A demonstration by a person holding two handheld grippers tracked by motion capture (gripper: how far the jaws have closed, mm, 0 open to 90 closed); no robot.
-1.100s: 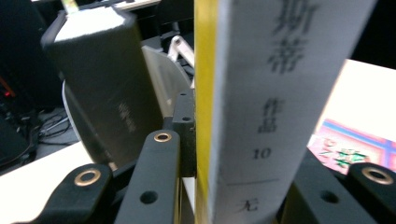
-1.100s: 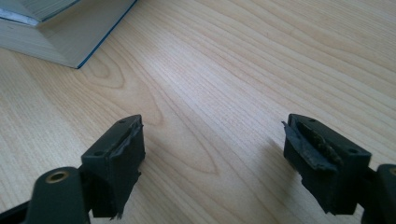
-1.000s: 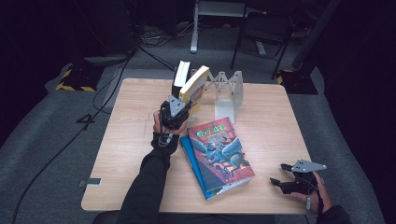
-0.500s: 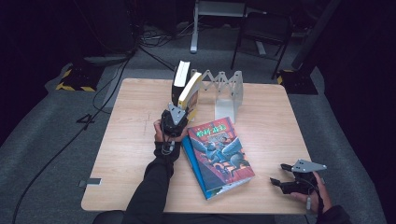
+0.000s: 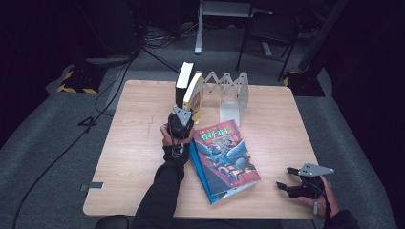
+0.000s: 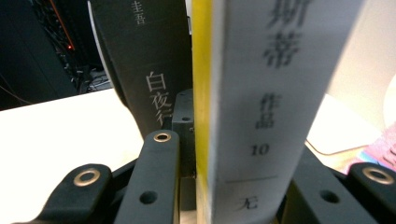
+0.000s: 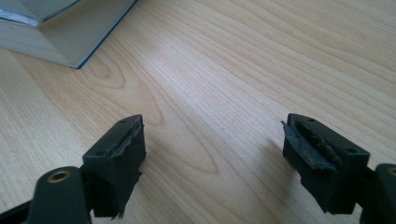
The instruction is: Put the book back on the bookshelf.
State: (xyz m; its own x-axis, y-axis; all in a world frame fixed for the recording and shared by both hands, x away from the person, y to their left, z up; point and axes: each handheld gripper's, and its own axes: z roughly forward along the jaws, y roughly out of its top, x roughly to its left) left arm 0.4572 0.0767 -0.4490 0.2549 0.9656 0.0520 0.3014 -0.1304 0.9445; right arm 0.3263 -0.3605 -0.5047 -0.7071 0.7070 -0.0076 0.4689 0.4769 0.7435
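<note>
A yellow-edged white book [image 5: 194, 94] stands on its end at the table's back, tilted against an upright black book [image 5: 184, 80]. My left gripper [image 5: 186, 114] is shut on the white book's lower spine; in the left gripper view its jaws [image 6: 232, 156] press both sides of the white spine [image 6: 271, 102], with the black book [image 6: 144, 70] just behind on the left. A large blue book with a colourful cover [image 5: 223, 160] lies flat in the middle. My right gripper [image 5: 282, 186] rests open near the front right corner, jaws [image 7: 212, 149] wide over bare wood.
A white folding book rack [image 5: 230, 90] stands right of the upright books. The wooden table [image 5: 129, 143] has free room on its left half. A corner of the flat book [image 7: 56, 28] lies ahead of the right gripper. Chairs and cables sit on the dark floor behind.
The left hand has drawn back slightly toward the front edge while still on the white book, which now stands a little more upright. The right gripper has not moved.
</note>
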